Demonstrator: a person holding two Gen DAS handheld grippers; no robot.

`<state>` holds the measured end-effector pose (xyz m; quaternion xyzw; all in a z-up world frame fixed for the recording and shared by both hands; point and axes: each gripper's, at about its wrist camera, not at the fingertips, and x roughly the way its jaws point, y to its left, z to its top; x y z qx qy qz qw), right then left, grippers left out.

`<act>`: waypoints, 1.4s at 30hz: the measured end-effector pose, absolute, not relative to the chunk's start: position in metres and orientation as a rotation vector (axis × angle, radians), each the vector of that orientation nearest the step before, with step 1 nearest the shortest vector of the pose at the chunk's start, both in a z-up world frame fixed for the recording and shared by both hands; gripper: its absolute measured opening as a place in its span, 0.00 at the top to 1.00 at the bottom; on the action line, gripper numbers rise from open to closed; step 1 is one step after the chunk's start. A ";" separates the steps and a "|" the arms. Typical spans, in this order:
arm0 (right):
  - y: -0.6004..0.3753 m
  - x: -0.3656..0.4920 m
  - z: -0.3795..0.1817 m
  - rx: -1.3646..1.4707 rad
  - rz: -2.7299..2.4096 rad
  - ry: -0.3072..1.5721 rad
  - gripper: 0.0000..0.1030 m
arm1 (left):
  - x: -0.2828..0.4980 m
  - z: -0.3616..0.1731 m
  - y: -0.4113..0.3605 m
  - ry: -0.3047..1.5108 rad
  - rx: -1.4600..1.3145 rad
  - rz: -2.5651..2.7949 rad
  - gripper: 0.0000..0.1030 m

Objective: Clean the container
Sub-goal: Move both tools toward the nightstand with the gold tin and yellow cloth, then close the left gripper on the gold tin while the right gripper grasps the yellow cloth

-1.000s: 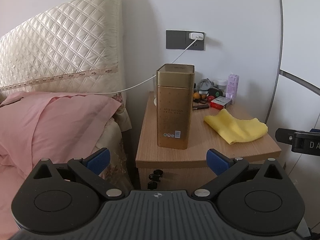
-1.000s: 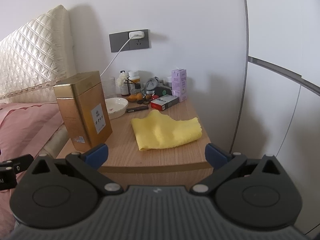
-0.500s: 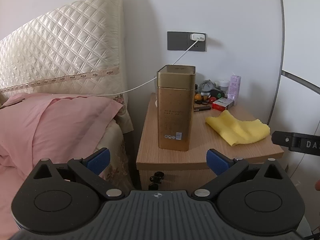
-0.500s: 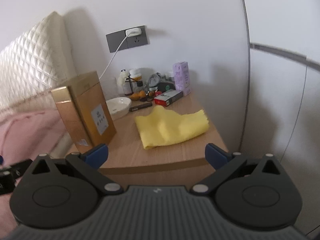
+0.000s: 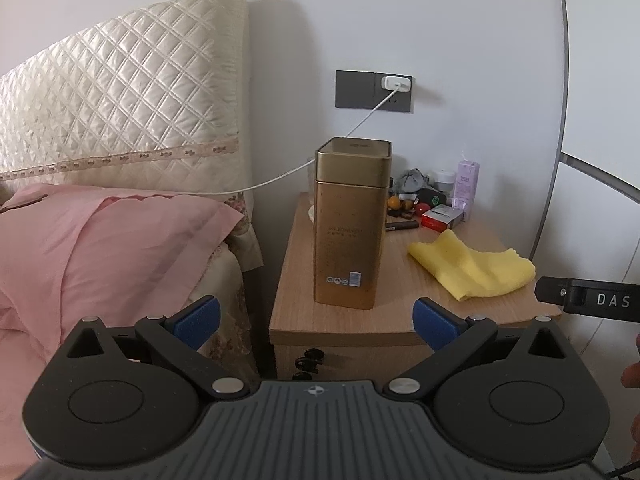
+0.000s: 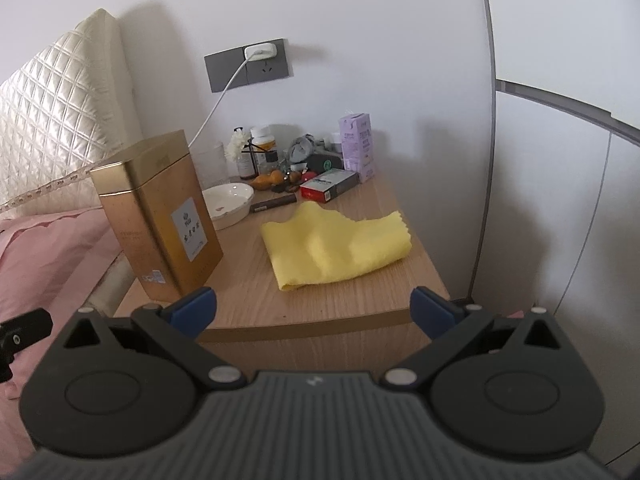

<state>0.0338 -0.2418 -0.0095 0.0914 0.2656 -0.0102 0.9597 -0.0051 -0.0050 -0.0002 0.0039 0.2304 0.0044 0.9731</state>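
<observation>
Two grippers — left gripper [image 5: 316,318] and right gripper [image 6: 314,307] — both spread wide, empty, short of the nightstand [image 6: 320,304]. One gold tin [image 5: 352,224], upright near its front-left edge; one yellow cloth [image 6: 336,248] lying well apart. Step judged: approach — next, pinch the cloth.

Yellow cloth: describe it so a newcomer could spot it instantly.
Find the wooden nightstand beside the bed. The yellow cloth lies crumpled on its right half, right of the tall gold tin and in front of the clutter by the wall. It is the only soft, bright yellow thing there.
</observation>
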 end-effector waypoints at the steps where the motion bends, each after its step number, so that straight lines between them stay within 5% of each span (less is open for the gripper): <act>1: -0.241 0.034 -0.008 0.182 -0.021 0.538 0.00 | -0.005 0.000 -0.004 0.465 0.006 0.011 0.00; 26: -0.245 0.051 -0.016 0.178 0.015 0.482 0.00 | -0.008 -0.001 -0.005 0.325 -0.013 0.045 0.00; 42: -0.257 0.091 -0.039 0.139 0.029 0.453 0.00 | 0.056 -0.038 -0.018 0.417 0.020 -0.128 0.00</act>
